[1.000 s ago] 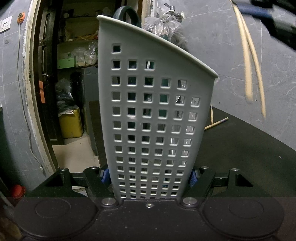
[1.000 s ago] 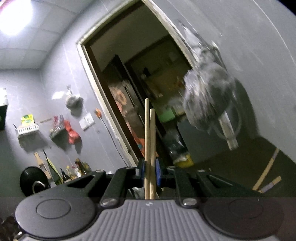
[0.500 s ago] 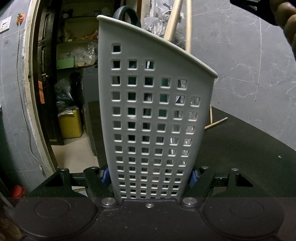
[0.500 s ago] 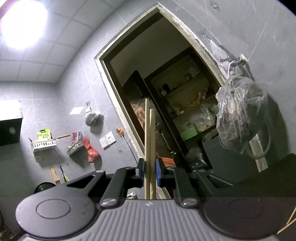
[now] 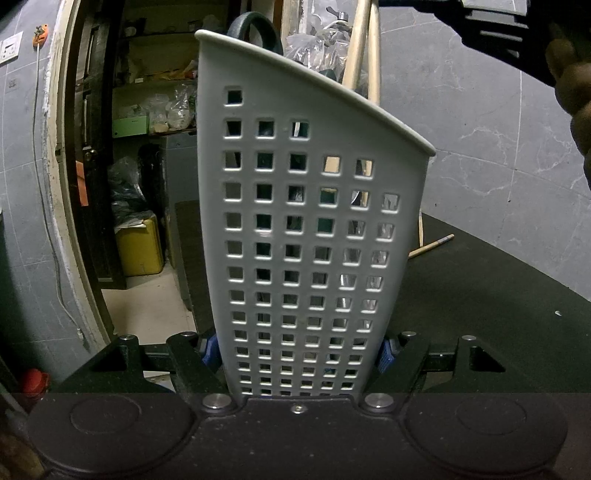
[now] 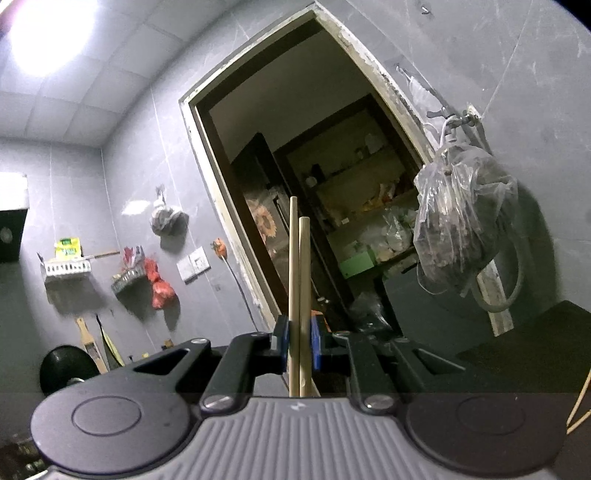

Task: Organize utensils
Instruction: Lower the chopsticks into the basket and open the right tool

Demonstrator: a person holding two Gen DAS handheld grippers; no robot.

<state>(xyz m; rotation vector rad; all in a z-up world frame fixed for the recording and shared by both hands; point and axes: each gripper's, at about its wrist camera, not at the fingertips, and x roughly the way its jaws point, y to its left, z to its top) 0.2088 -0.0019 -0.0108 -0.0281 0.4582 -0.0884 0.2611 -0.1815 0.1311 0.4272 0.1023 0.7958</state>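
The pair of wooden chopsticks [image 5: 364, 55] that a second ago swung blurred at the upper right of the left wrist view now stands behind the sloped rim of the grey utensil holder [image 5: 314, 229], their pale wood showing through two of its upper square holes. The right gripper [image 6: 298, 345] has carried them across, and the doorway [image 6: 314, 206] and the hanging plastic bag [image 6: 461, 225] have shifted in its own view since then.

The right gripper is clamped on the chopsticks: its blue pads [image 6: 281, 343] press on them from both sides, and the two sticks rise side by side and upright above the jaws, one end a little higher than the other. In the left wrist view the same tool appears as a dark shape at the top right, with the person's hand [image 5: 570, 77] wrapped around it.

The left gripper [image 5: 297, 350] grips the utensil holder by its narrow lower end, blue pads against both sides. The holder stands upright over the black table [image 5: 480, 295]. A dark looped handle [image 5: 255, 33] pokes up above its tall side. Two more chopsticks [image 5: 430, 246] lie on the table behind the holder, near the grey wall [image 5: 480, 129].
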